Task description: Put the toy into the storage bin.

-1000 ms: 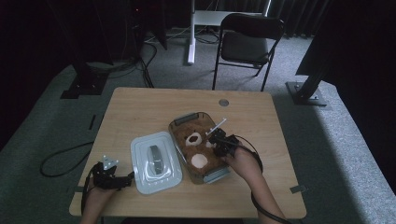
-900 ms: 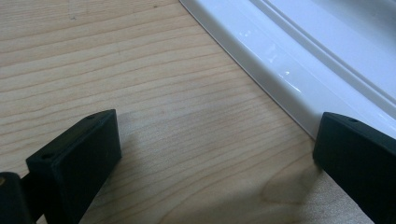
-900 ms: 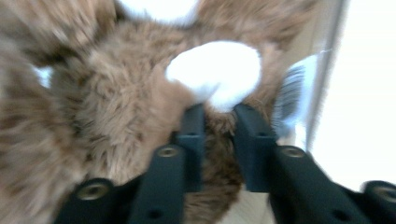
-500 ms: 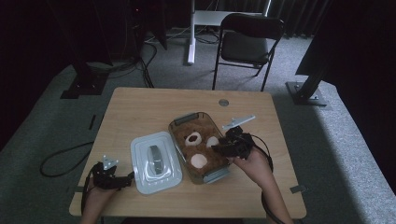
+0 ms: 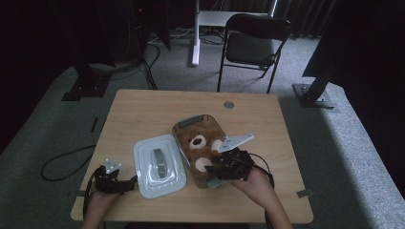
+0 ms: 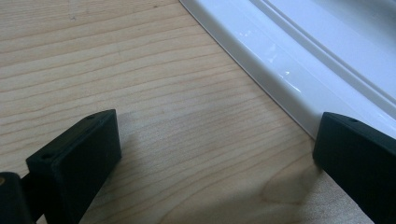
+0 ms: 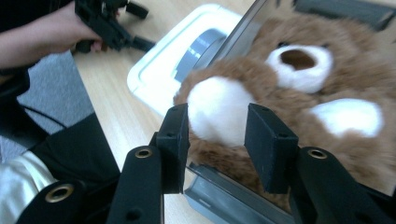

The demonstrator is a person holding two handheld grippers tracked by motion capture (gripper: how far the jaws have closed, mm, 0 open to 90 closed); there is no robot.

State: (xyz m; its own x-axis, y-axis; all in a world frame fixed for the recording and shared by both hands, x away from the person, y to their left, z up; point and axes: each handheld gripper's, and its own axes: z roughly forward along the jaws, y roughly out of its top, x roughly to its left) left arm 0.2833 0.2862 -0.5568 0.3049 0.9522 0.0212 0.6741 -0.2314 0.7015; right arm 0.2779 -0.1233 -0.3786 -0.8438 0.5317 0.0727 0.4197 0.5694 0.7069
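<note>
Wooden counter (image 5: 143, 109) fills mid-frame. At lower left, the left gripper (image 5: 125, 184) rests spread beside the white lid (image 5: 159, 164). Right of centre, the teddy bear (image 5: 200, 148) lies in its clear container (image 5: 184, 120); the right gripper (image 7: 217, 128), fingers (image 7: 175, 135) having just been opening and now apart, hovers over a paw. Packing looks done; fetching the lid likely follows.

Right gripper (image 5: 220, 164) over teddy bear (image 5: 203, 148) in container (image 5: 184, 121); left gripper (image 5: 129, 182) beside white lid (image 5: 145, 179).

Teddy bear (image 5: 203, 148) in container (image 5: 185, 122) — lid (image 5: 158, 164) left
</note>
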